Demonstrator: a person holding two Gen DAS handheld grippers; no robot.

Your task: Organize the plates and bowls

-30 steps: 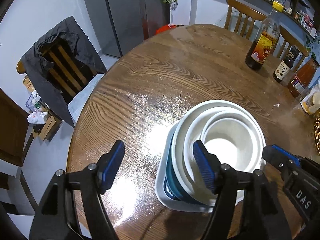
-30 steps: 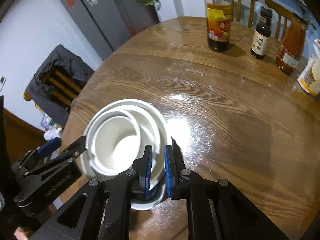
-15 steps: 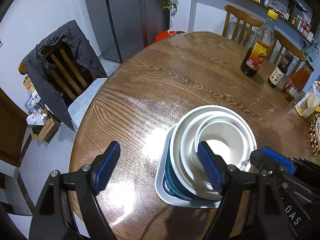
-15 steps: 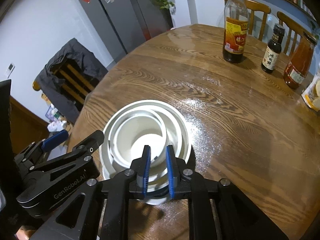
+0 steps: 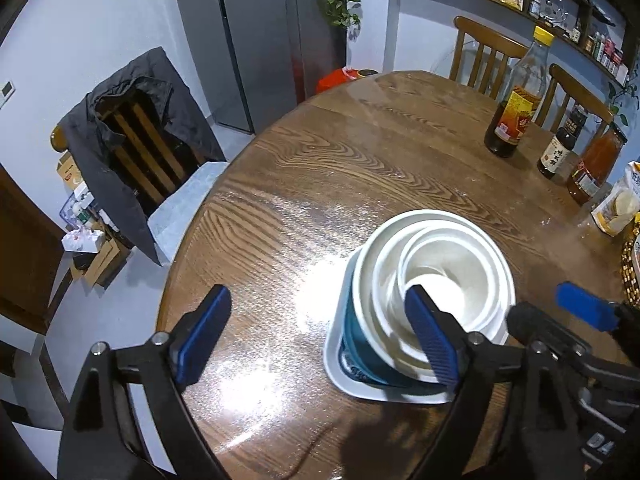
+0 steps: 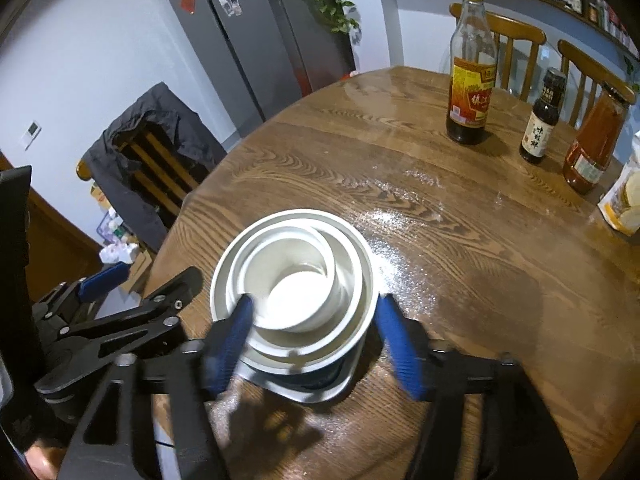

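Note:
A stack of nested white bowls [image 5: 440,280] sits in a blue bowl [image 5: 352,356] on a white square plate [image 5: 336,364] on the round wooden table [image 5: 360,168]. The stack also shows in the right wrist view [image 6: 296,284]. My left gripper [image 5: 316,344] is open and empty, to the left of the stack, its right finger in front of the bowls. My right gripper [image 6: 316,340] is open above the near side of the stack, its blue fingers [image 6: 396,344] on either side of the bowls and holding nothing.
A large vinegar bottle [image 6: 470,72], a small dark bottle [image 6: 540,120], a red sauce bottle [image 6: 592,144] and a snack bag [image 6: 626,200] stand at the table's far right. A chair with a dark jacket [image 5: 132,140] stands left of the table. A woven mat [image 5: 632,256] lies at the right edge.
My right gripper was shut on the innermost bowl's rim; it has opened and let go, and the bowl now rests nested in the stack. Both grippers have drawn back and up.

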